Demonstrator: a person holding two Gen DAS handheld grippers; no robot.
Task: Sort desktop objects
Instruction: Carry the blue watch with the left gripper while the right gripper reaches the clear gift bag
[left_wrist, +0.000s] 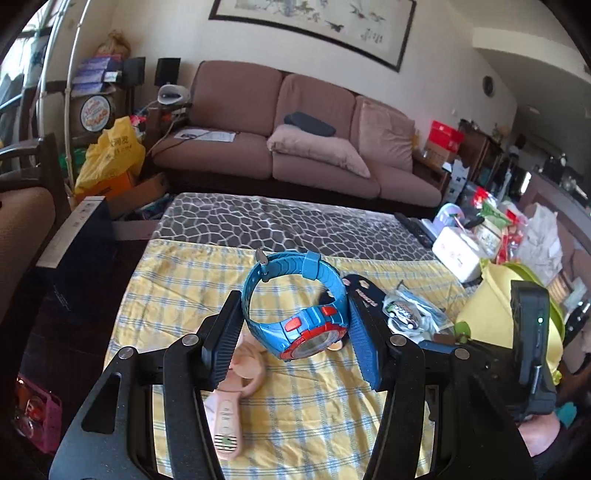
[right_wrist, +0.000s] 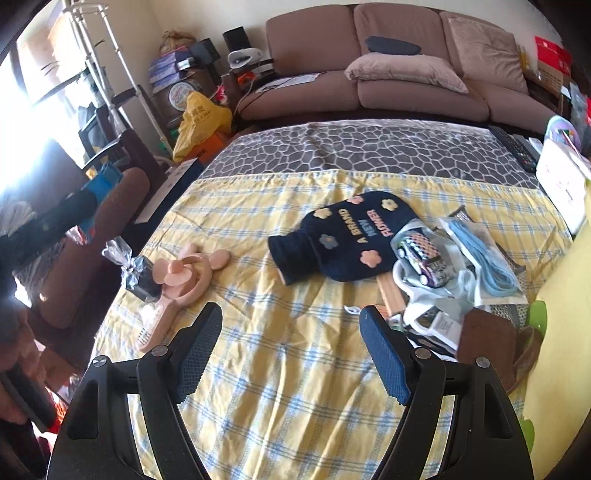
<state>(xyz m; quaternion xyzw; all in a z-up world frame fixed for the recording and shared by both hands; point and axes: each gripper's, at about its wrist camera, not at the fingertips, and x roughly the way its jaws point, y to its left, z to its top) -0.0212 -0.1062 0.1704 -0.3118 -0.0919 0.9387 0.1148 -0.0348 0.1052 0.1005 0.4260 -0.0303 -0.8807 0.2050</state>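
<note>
Blue watch (left_wrist: 295, 314) gripped and lifted by left gripper (left_wrist: 295, 332); right gripper (right_wrist: 290, 347) open, empty; drop-off spot needed next.

The left gripper (left_wrist: 295, 332) holds a blue plastic wristwatch with a red-rimmed face (left_wrist: 295, 314) between its ribbed fingers (left_wrist: 223, 343), strap looping upward, lifted clear of the yellow checked cloth (left_wrist: 177, 280) on the counter. Below it lies a pink handheld fan with round ears (left_wrist: 236, 391), partly hidden by the left finger. Just right of the watch sit a dark navy flowered pouch (left_wrist: 364, 293) and a bagged toy car (left_wrist: 404, 314). A brown three-seat sofa (left_wrist: 280, 125) stands behind.
</note>
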